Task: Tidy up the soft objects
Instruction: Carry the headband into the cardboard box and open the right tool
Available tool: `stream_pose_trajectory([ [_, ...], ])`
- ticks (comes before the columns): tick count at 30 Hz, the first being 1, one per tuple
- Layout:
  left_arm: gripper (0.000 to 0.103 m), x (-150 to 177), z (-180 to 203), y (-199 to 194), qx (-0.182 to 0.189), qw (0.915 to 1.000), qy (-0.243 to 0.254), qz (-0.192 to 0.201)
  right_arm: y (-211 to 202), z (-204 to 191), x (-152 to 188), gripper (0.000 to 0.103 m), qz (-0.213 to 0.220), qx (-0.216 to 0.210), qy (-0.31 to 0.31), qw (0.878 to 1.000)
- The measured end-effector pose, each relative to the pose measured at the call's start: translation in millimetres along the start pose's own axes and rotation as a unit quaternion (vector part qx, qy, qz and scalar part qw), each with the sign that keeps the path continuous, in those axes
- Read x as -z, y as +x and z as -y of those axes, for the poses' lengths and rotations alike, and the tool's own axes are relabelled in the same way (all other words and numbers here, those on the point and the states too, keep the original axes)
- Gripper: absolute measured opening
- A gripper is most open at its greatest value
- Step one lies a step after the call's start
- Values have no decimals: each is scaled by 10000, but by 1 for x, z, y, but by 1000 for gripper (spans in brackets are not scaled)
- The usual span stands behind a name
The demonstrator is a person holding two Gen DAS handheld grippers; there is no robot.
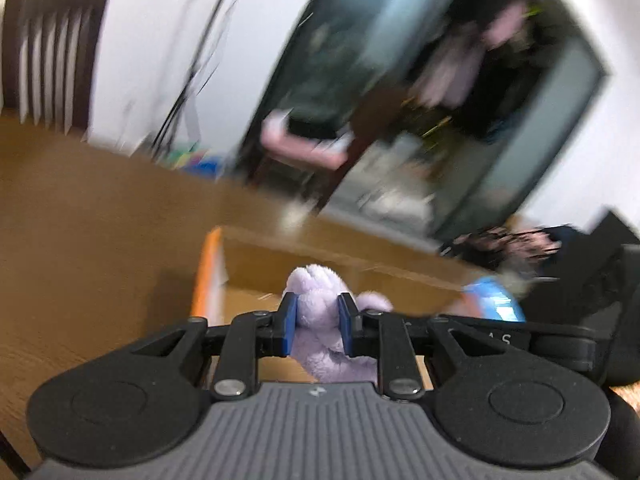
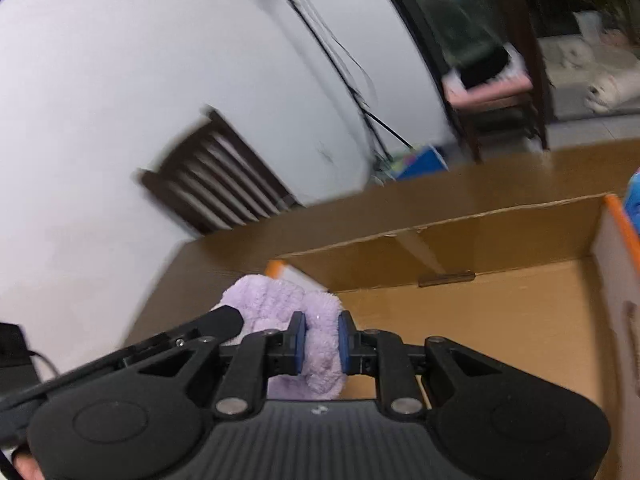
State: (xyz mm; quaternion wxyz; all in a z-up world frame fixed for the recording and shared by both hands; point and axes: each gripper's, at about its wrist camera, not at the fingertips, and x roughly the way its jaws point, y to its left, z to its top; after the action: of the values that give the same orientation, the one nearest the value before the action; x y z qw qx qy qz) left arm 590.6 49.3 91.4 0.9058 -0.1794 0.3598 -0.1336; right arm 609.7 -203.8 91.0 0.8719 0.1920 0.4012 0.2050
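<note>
Lilac plush item [image 2: 308, 332], fluffy & soft, up off the table, pinched by both grippers at once. Right wrist cam: right gripper [image 2: 322, 340] nearly closed, blue pads [image 2: 344, 344] squeezing a fold of the plush, fabric bulging above & below the pinch. Rest of the plush bunches out to the left of the jaws, over the near-left corner of the cardboard box [image 2: 500, 300]. Left gripper's finger [image 2: 218, 322] pokes in from the left of that view, tip touching the same plush.

Left wrist cam: left gripper [image 1: 318, 324] also nearly closed, blue pads [image 1: 290, 320] clamped on the lilac plush item [image 1: 318, 292], a rounded lump sticking up past the fingertips. Right gripper's arm [image 1: 500, 336] crosses in from the right, just beside.

Box is open-topped, brown inside, orange trim on the edges [image 2: 622, 220], sits on the wooden table [image 1: 80, 220]. What can be seen of the box floor looks bare. Something blue [image 1: 496, 296] just past the box's right side, too blurred to ID.

Bkgd: dark slatted chair [image 2: 216, 176] vs white wall, cables down the wall, 2nd chair w/ pink cushion [image 2: 492, 84] by a dark doorway. Heavy motion blur in both views.
</note>
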Motion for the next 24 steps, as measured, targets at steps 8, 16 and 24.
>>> stream_pose_trajectory([
  [8,42,-16,-23,28,-331,9993,132,-82,92,-8,-2,25,-160,706,74,9973],
  [16,48,-19,-19,1,-366,9986,363,111,71,-19,-6,44,81,933,-55,9956],
  [24,65,-21,16,-69,-615,9937,769,539,-33,-28,-22,56,338,899,-444,9944],
])
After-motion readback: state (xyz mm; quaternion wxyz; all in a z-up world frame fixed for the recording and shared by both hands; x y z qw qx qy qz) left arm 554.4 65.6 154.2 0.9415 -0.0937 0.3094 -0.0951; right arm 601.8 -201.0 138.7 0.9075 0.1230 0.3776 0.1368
